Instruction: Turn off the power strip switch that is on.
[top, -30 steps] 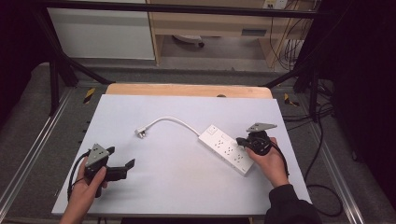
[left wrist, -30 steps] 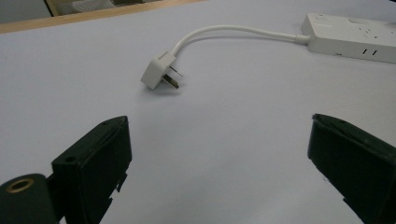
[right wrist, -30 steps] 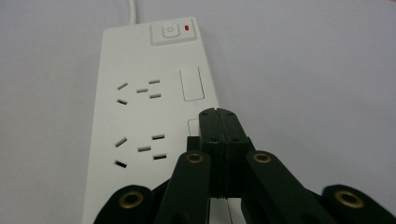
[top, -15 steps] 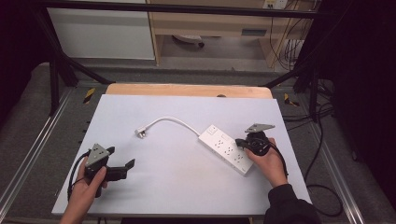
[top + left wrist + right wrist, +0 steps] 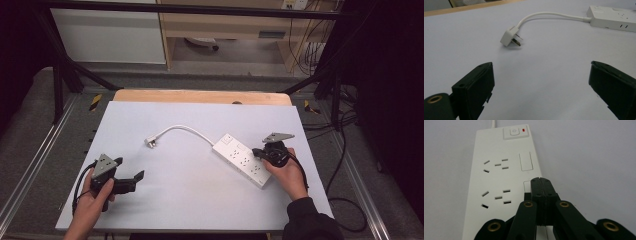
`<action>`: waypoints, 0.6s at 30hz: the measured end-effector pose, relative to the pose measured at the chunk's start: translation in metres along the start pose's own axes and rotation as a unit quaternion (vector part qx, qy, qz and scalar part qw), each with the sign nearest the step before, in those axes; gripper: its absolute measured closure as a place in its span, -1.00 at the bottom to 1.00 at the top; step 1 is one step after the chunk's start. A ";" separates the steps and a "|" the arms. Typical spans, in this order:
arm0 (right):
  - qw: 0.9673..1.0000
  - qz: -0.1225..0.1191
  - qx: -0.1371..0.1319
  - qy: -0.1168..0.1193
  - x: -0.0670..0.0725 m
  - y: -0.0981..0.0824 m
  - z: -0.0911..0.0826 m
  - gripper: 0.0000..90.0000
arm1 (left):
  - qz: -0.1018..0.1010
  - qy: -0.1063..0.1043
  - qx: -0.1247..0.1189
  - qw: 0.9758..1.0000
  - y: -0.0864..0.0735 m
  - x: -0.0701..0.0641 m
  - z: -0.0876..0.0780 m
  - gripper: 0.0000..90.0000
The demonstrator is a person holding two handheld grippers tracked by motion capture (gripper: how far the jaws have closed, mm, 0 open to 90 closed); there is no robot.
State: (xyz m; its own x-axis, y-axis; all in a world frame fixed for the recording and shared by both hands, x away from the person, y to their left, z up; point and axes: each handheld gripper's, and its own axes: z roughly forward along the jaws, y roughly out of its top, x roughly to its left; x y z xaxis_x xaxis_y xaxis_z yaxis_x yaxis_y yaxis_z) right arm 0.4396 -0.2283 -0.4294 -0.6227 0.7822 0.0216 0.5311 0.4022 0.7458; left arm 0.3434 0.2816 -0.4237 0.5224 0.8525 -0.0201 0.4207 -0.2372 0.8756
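resting on top of the white power strip (image 5: 242, 160), the right gripper (image 5: 258, 152) has its two black jaws pressed tight together with nothing between them. in the right gripper view the closed tip (image 5: 541, 185) sits on the strip's right edge, near the little blank squares and beside the rows of plug holes. it looks like this hand is holding the strip down so it will not slide.

the strip lies slanted on the right part of the white table (image 5: 200, 200). its button with a red dot (image 5: 514, 131) is at the far end. a white cord (image 5: 185, 129) curves away from that end toward the middle of the table, and the plug (image 5: 150, 142) lies loose at its tip. in the left gripper view the plug (image 5: 511, 37) is on its side with its metal pins pointing right and a bit toward the camera.

the left gripper (image 5: 131, 178) is low over the table near the front left corner. its jaws are wide apart and hold nothing. the plug is well ahead of them.

my guess is that the job is at the start: one hand pins the strip, and the other gets ready to fetch the plug. next, the open jaws would need to move forward, go down on both sides of the plug's body, and close on it, not on the pins. the plug is small and lies flat, so it could slip or turn if the squeeze is off to one side.
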 end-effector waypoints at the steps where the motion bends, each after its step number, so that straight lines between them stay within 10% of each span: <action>1: 1.000 0.000 0.000 0.000 0.000 0.000 0.000 1.00 | 0.000 0.000 0.000 1.000 0.000 0.000 0.000 -0.86; 18: 1.000 -0.003 -0.003 0.001 -0.001 0.000 0.001 1.00 | 0.004 0.000 0.008 1.000 0.000 -0.002 0.000 -0.86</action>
State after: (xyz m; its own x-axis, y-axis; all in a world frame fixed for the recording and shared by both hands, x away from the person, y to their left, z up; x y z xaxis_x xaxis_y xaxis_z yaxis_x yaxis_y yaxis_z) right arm 0.4404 -0.2289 -0.4303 -0.6268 0.7789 0.0187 0.5244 0.4041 0.7494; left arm 0.3426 0.2803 -0.4241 0.5249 0.8511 -0.0130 0.4287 -0.2511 0.8678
